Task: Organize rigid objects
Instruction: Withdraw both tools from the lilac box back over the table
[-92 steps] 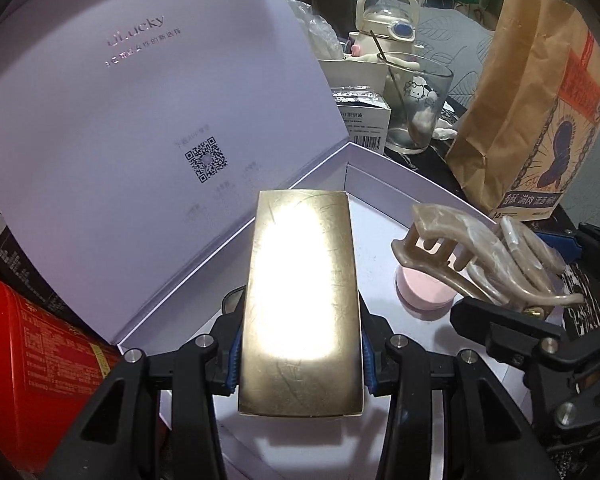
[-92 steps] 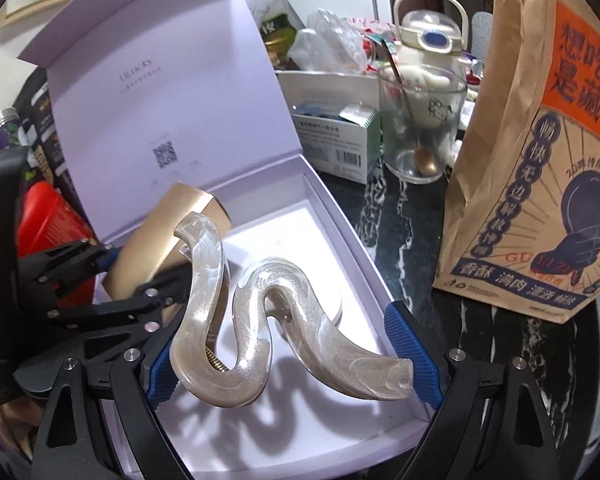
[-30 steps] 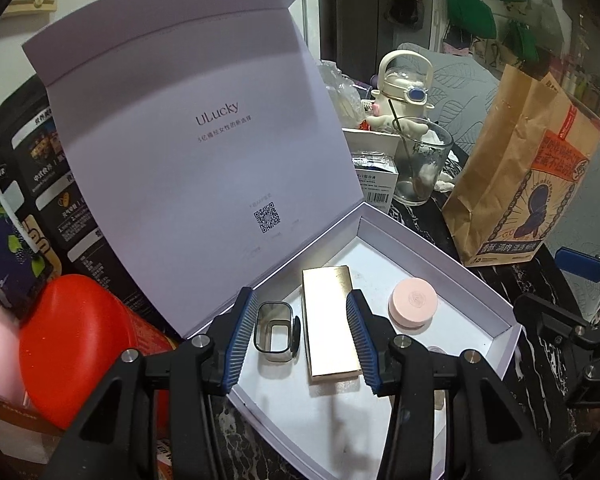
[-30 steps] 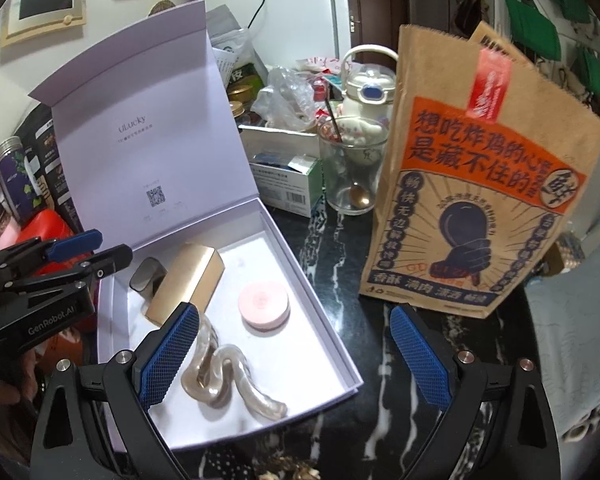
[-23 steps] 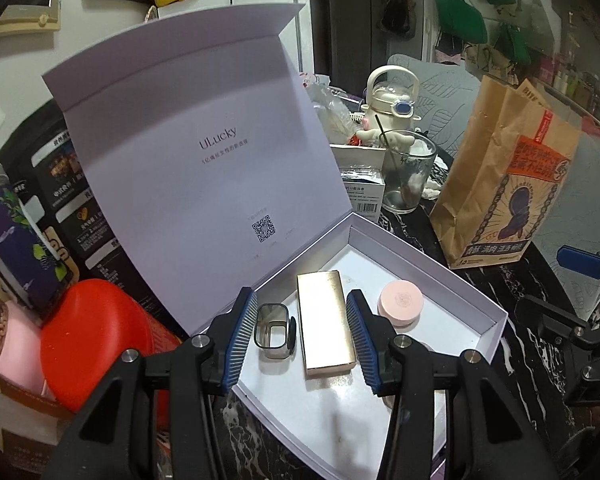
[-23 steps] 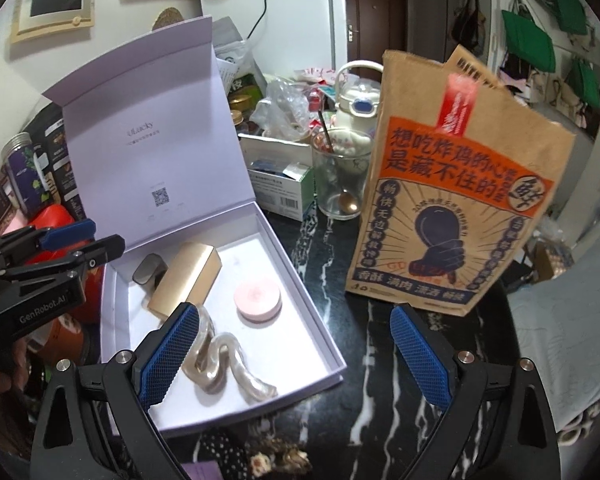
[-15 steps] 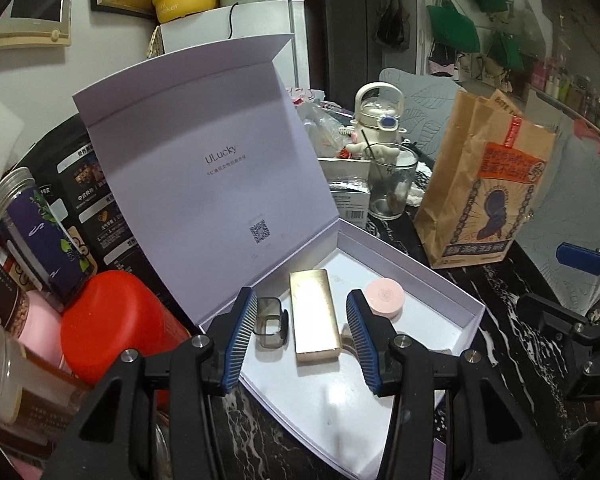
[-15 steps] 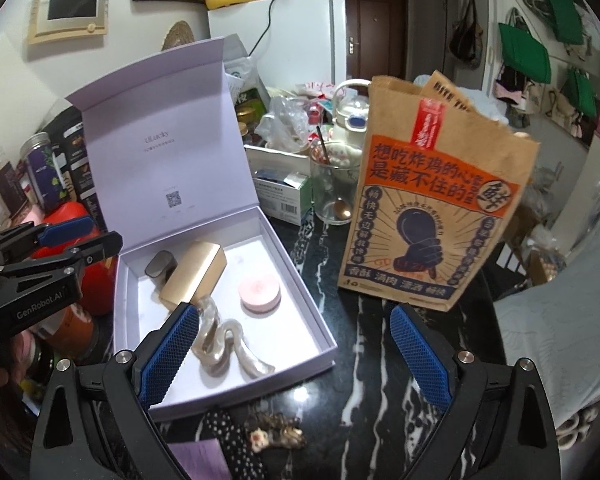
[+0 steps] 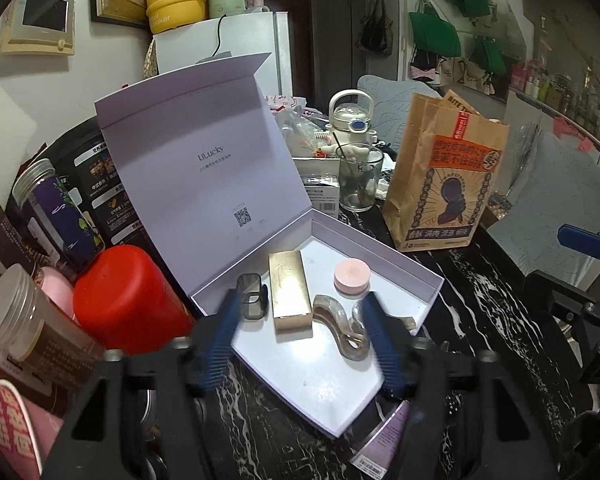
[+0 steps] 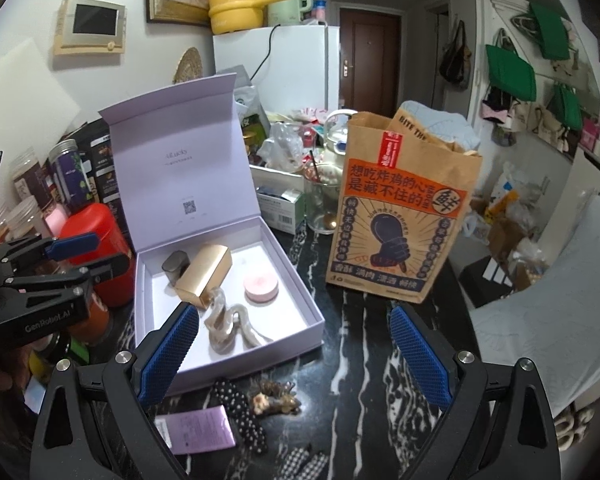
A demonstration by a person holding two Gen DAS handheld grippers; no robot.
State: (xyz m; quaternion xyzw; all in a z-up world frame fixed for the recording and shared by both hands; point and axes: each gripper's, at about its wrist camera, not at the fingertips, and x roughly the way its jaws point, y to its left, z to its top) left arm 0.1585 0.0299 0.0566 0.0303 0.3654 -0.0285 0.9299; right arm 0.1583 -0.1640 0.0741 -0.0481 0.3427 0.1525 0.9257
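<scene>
Both grippers have drawn back and up from the lavender gift box (image 9: 416, 276), which now looks smaller and farther off than a second ago

From the left wrist: the left gripper (image 9: 304, 340) hangs empty above the box's near edge, its blurred blue pads spreading apart with nothing pressed between them; inside the box lie a smoky clear case (image 9: 251, 295), a gold bar-shaped box (image 9: 289, 290), a pink round compact (image 9: 351, 275) and a wavy beige hair clip (image 9: 342, 328). From the right wrist: the right gripper (image 10: 294, 350) is spread wide and empty over the black marble table (image 10: 364, 344); a brown paper bag (image 10: 400, 216) stands just right of the box
</scene>
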